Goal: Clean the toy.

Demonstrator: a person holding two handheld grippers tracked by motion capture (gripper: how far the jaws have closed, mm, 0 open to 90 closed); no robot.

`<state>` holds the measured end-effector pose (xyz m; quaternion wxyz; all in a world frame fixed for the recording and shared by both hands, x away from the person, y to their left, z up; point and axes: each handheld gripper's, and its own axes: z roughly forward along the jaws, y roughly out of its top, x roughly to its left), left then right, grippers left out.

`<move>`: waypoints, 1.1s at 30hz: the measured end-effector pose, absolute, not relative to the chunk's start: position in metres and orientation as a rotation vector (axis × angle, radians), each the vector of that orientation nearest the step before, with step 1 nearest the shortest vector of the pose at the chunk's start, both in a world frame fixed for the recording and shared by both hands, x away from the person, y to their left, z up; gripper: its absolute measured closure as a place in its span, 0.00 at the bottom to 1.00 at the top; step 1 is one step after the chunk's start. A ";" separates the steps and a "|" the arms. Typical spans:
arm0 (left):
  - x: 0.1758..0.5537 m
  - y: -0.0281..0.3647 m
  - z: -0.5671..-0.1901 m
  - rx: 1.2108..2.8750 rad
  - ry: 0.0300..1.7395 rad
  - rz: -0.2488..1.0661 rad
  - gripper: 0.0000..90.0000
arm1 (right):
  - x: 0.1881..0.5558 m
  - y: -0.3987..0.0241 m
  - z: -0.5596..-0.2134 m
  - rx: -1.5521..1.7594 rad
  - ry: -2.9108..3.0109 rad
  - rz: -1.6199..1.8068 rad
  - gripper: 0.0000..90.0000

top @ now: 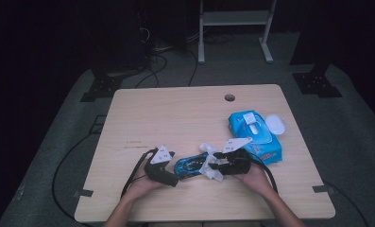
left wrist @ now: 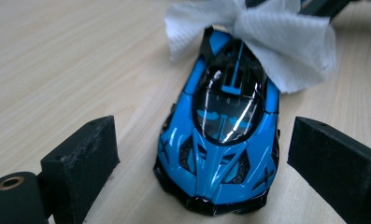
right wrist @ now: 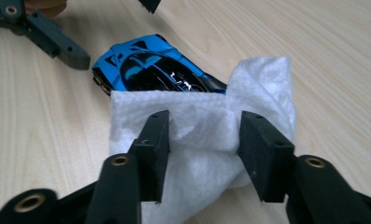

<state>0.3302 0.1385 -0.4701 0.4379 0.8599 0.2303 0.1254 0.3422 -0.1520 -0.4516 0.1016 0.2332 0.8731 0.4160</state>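
A blue toy car [top: 190, 165] lies on the wooden table [top: 175, 113] near its front edge. My left gripper [top: 174, 169] is open, and in the left gripper view its jaws stand on either side of the car's nose [left wrist: 225, 135] with a gap on each side. A crumpled white wipe [top: 208, 166] lies over the car's far end [left wrist: 286, 42]. My right gripper [top: 215, 165] comes in from the right. In the right gripper view its jaws [right wrist: 204, 135] stand apart with the wipe [right wrist: 262, 88] bunched loosely between them and the car [right wrist: 150, 70] just beyond.
A blue pack of wipes [top: 256, 135] with its white lid [top: 276, 124] flipped open lies just behind the right hand. A cable hole [top: 229, 98] sits near the table's far edge. Cables trail off the front edge from both grippers.
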 end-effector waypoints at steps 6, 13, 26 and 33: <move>0.332 0.132 -0.475 2.192 0.554 0.304 0.09 | 0.338 -0.145 -0.452 0.653 2.536 1.166 0.76; 0.335 0.134 -0.478 2.225 0.568 0.276 0.09 | 0.333 -0.143 -0.450 0.652 2.513 1.075 0.86; 0.332 0.130 -0.480 2.276 0.502 0.299 0.26 | 0.331 -0.141 -0.448 0.651 2.503 1.048 0.93; 0.330 0.128 -0.480 2.273 0.504 0.312 0.27 | 0.326 -0.122 -0.451 0.625 2.547 1.137 0.93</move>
